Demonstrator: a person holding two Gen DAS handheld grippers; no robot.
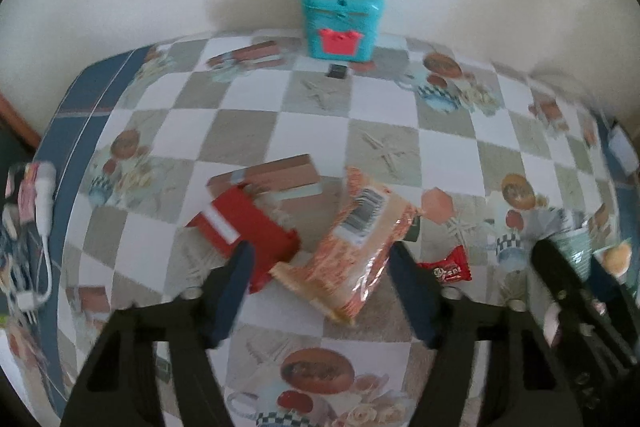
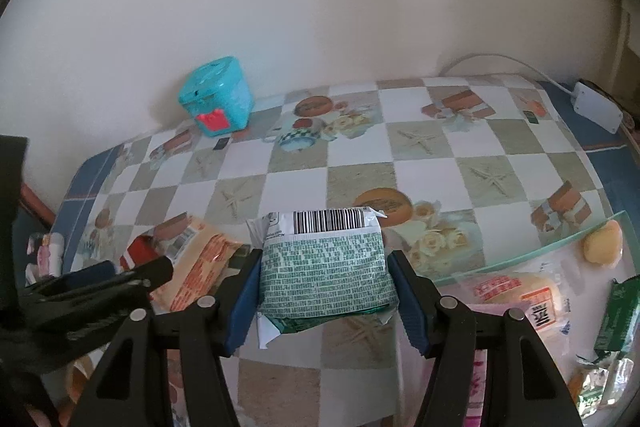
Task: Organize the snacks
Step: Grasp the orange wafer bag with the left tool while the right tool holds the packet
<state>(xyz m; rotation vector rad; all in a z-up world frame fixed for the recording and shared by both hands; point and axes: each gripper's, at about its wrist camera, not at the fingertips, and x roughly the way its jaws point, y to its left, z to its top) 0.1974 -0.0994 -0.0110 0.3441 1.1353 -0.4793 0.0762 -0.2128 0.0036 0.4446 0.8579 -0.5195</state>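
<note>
Snacks lie scattered on a checked table [image 2: 424,163] pushed against a wall. The right gripper [image 2: 324,281] is clamped on a green packet [image 2: 324,267], both pads pressed to its sides, held above the near middle of the table. The left gripper [image 1: 316,291] stands apart with nothing between its pads, hovering over an orange packet [image 1: 360,239] that lies beside a red box [image 1: 244,231] toward the near left of the table; a small red candy [image 1: 450,267] sits just right of them.

The green packet is soft and looks gripped only across its width, so it could slump or slide out if tilted. The two grippers are close together, and either could clip the other or nudge the orange packet.

More snacks and a glass sheet [image 2: 532,251] crowd the near right corner. The middle and far right of the table are open; a teal tin [image 2: 218,99] stands at the far edge.
</note>
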